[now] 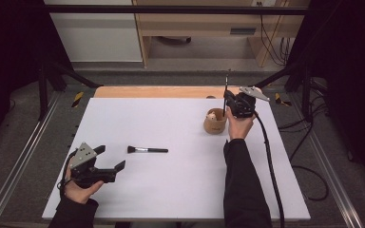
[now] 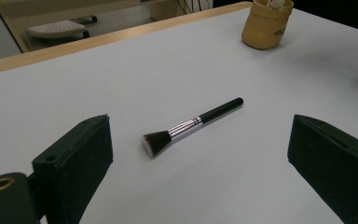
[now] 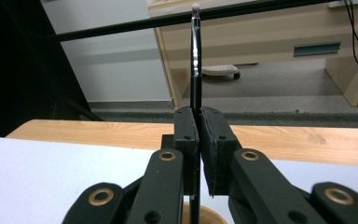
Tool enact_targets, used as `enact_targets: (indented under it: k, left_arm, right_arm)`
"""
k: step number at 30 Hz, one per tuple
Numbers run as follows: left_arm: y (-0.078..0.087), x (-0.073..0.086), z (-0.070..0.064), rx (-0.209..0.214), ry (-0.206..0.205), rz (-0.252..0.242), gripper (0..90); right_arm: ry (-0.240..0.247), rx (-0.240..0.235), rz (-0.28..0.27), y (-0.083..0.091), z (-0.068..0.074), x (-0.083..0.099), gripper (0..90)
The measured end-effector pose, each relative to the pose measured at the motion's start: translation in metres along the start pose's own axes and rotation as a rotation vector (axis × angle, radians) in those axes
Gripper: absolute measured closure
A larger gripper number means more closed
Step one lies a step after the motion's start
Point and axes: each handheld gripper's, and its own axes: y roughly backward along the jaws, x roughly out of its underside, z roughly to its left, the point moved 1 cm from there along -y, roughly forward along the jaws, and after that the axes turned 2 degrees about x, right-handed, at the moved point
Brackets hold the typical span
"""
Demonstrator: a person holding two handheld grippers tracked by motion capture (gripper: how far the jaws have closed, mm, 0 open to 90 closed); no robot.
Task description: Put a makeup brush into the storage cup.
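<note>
A black-handled makeup brush (image 1: pixel 147 150) with a silver ferrule lies flat on the white table (image 1: pixel 180 190), bristles to the left; the left gripper view shows the makeup brush (image 2: pixel 191 125) ahead, between the jaws. My left gripper (image 1: pixel 109 160) is open near the front left, just short of it. My right gripper (image 1: pixel 226 101) is shut on a thin brush (image 1: pixel 226 92) held upright over a tan cup (image 1: pixel 215 122). From the right gripper view, the thin brush (image 3: pixel 195 60) rises from the closed jaws, tip up, with the cup (image 3: pixel 209 216) rim below.
Something pale sits inside the cup. A bare wooden strip (image 1: pixel 161 91) runs along the table's far edge. Beyond it stand a wooden desk (image 1: pixel 204 23) and black frame bars. A cable (image 1: pixel 272 166) trails from the right gripper along the right side.
</note>
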Motion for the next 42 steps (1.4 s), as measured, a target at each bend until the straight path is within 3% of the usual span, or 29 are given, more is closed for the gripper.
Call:
enact_targets:
  k: [13, 42]
  left_arm:
    - [-0.001, 0.001, 0.000, 0.000, -0.001, 0.005, 5.8]
    - [-0.001, 0.000, -0.001, 0.003, -0.006, 0.003, 5.8]
  right_arm:
    - [0.013, 0.004, 0.002, -0.008, 0.003, 0.008, 85.6]
    - [0.045, 0.020, 0.079, -0.019, 0.005, 0.025, 85.6]
